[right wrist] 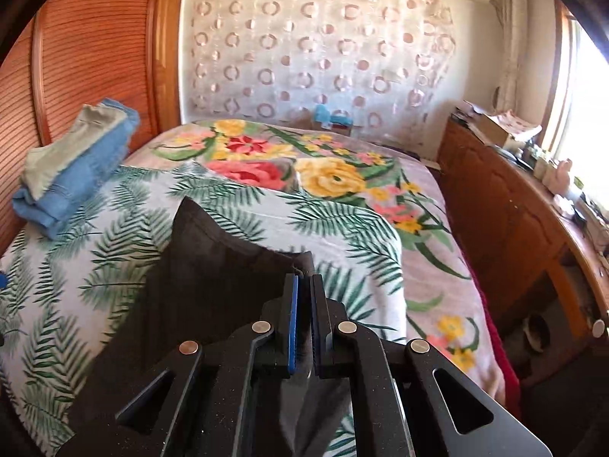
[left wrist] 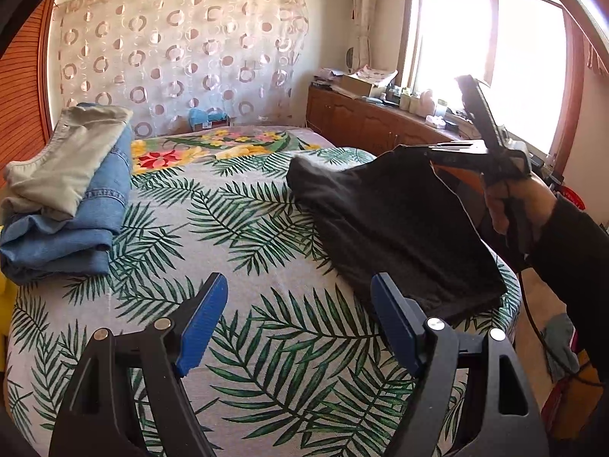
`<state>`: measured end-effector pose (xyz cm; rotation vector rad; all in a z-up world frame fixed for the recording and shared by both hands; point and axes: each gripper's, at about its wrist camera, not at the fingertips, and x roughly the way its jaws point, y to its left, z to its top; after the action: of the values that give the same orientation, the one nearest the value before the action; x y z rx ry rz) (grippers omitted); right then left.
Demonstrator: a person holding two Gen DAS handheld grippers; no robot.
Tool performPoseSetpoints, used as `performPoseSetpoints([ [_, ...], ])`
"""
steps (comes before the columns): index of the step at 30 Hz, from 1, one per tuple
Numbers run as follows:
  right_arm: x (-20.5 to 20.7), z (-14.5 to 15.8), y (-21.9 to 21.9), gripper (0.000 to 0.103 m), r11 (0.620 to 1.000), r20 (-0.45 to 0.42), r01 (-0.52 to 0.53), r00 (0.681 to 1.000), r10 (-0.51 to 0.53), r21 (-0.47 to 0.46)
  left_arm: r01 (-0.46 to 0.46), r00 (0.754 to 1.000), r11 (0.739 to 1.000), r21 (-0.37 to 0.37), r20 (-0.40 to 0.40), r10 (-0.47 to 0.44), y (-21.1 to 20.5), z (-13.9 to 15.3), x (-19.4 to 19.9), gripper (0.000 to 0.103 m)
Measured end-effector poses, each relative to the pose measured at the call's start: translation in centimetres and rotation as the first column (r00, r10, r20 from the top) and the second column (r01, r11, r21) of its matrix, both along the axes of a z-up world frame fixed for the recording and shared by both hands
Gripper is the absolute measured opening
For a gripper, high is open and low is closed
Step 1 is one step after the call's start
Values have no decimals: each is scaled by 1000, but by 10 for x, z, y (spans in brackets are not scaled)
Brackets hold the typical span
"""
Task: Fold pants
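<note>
Item: black pants [left wrist: 396, 224] | right gripper [right wrist: 303, 285] clamped on one edge, lifting it off the bed [left wrist: 266, 342] | left gripper [left wrist: 297, 323] agape, empty, just short of the cloth | fold seemingly partway, stacking on folded pile [left wrist: 72, 198] left

Blown-out window [left wrist: 491, 57] glare; soft daylight; fisheye-warped, dark-vignetted edges
</note>
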<state>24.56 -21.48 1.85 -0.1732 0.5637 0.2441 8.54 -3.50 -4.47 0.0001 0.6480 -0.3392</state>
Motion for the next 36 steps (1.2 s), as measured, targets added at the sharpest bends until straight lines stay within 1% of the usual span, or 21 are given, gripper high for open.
performPoseSetpoints([
  [4, 5, 3, 3, 6, 999, -15, 33, 999, -33, -10, 5, 1000, 1000, 5, -10, -5, -4, -4, 0, 78],
  [10, -1, 9, 9, 6, 998, -19, 60, 998, -60, -11, 12, 1000, 1000, 7, -13, -12, -8, -4, -3, 78],
  [16, -6, 8, 9, 6, 999, -48, 50, 998, -51, -21, 26, 999, 1000, 14, -27, -26, -16, -9, -4, 78],
  [18, -12, 8, 11, 15, 999, -56, 46, 997, -47, -20, 32, 999, 999, 18, -34, -32, -20, -11, -3, 78],
  [19, -15, 9, 10, 18, 999, -52, 39, 998, -40, -18, 37, 999, 999, 21, -37, -36, -22, -12, -4, 78],
  [21, -26, 9, 8, 33, 1000, -49, 30, 998, -30, -7, 42, 998, 999, 24, -41, -41, -24, -13, -5, 78],
  [22, -29, 10, 5, 36, 1000, -52, 27, 998, -26, 5, 45, 998, 999, 27, -43, -44, -26, -14, -5, 78],
  [25, -51, 11, -5, 37, 996, -61, -5, 998, 11, 92, 49, 998, 998, 31, -45, -48, -29, -15, -5, 78],
  [26, -61, 12, -6, 37, 995, -54, -16, 998, 22, 100, 50, 998, 998, 31, -46, -48, -30, -15, -6, 78],
  [32, -110, 6, -14, 37, 995, -25, -39, 999, 41, 87, 60, 997, 998, 36, -50, -59, -35, -16, -6, 78],
  [34, -122, 1, -16, 37, 995, -24, -38, 999, 40, 97, 66, 997, 997, 39, -51, -64, -38, -16, -6, 78],
  [35, -129, -1, -17, 38, 993, -30, -50, 998, 53, 103, 70, 996, 997, 41, -51, -68, -40, -16, -6, 78],
  [36, -137, -4, -17, 43, 993, -33, -58, 998, 62, 105, 74, 996, 996, 42, -51, -72, -42, -16, -7, 78],
])
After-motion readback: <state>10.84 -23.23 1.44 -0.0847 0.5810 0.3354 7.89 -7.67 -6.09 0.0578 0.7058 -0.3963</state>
